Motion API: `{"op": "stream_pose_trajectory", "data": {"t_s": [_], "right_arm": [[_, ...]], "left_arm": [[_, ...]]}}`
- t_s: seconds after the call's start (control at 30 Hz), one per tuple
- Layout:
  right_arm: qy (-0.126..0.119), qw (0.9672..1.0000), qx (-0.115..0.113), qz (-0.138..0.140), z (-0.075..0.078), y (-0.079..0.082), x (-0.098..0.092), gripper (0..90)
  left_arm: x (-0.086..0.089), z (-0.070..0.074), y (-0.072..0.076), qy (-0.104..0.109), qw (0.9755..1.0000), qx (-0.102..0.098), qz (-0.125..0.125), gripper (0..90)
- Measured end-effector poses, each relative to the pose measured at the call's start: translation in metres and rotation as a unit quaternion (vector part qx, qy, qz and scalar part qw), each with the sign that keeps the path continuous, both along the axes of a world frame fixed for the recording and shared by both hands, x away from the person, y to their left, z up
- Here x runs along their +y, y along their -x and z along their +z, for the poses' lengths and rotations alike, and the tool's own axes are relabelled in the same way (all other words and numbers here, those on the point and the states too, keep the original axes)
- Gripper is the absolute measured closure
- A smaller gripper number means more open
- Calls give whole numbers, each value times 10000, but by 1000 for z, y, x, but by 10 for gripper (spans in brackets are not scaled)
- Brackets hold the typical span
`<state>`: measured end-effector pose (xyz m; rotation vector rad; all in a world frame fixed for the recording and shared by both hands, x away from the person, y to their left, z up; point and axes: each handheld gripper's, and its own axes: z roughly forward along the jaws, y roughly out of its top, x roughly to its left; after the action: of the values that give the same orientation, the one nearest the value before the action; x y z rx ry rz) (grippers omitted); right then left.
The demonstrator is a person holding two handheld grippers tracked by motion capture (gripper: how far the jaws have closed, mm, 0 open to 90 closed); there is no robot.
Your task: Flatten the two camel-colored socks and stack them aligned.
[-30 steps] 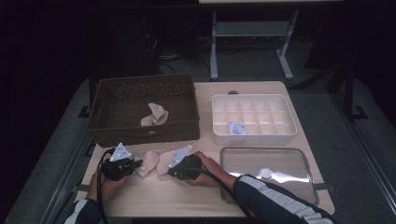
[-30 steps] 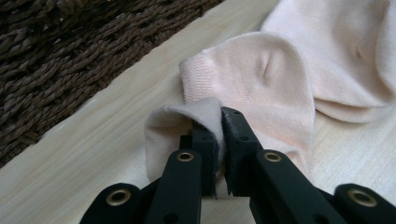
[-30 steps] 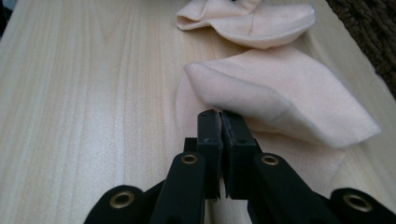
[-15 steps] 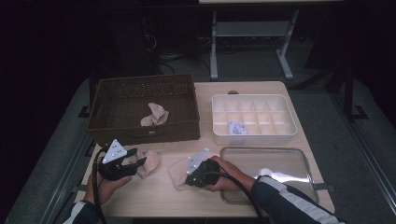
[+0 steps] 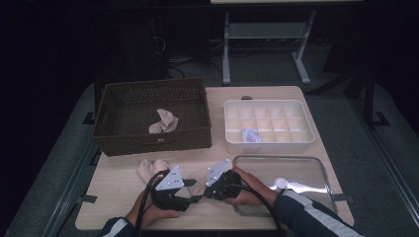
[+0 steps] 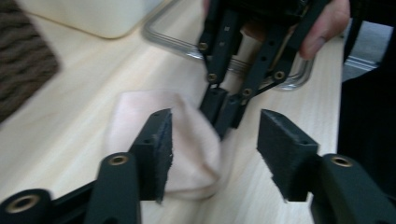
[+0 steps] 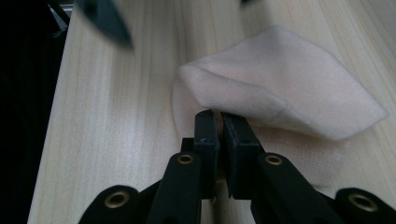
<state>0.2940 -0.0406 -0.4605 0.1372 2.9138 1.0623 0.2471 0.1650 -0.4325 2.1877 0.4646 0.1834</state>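
Room dark beyond light wooden rectangular table (image 5: 276, 94). Grey carpeted floor (image 5: 346, 118) around it. White metal frame legs (image 5: 262, 34) stand behind, black cables (image 5: 178, 61) tangled on floor near them.

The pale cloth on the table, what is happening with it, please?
A person works on the pale cloth with two hand-held grippers at the near edge of the wooden table. The right gripper is shut on an edge of the cloth. The left gripper has just been opening; its pads press on nothing, and the cloth lies beside one of them. Another such cloth lies in the wicker basket.
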Motion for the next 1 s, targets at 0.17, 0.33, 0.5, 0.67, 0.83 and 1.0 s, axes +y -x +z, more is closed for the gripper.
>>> {"op": "stream_pose_trajectory", "data": {"t_s": [0.17, 0.33, 0.5, 0.67, 0.83, 1.0], "right_arm": [[8, 10000, 66, -4, 0, 0, -2, 838], [33, 10000, 62, -10, 0, 1, -3, 838], [76, 10000, 7, 21, 1, 3, -5, 837], [138, 9999, 23, 59, 2, 3, -9, 836], [263, 9995, -8, 155, 4, 2, -15, 824], [406, 9989, -45, 209, 6, -1, -23, 793]], "left_arm": [[-5, -13, -7, -197, 9996, 182, 106, 596], [-5, -27, -13, -377, 9986, 365, 68, 714], [-6, -31, -15, -378, 9985, 382, 70, 840], [6, -22, -16, -322, 9986, 211, 370, 880], [32, -8, -18, -80, 9964, 99, 842, 883], [56, -2, -20, 12, 9931, 112, 1167, 883]]}}
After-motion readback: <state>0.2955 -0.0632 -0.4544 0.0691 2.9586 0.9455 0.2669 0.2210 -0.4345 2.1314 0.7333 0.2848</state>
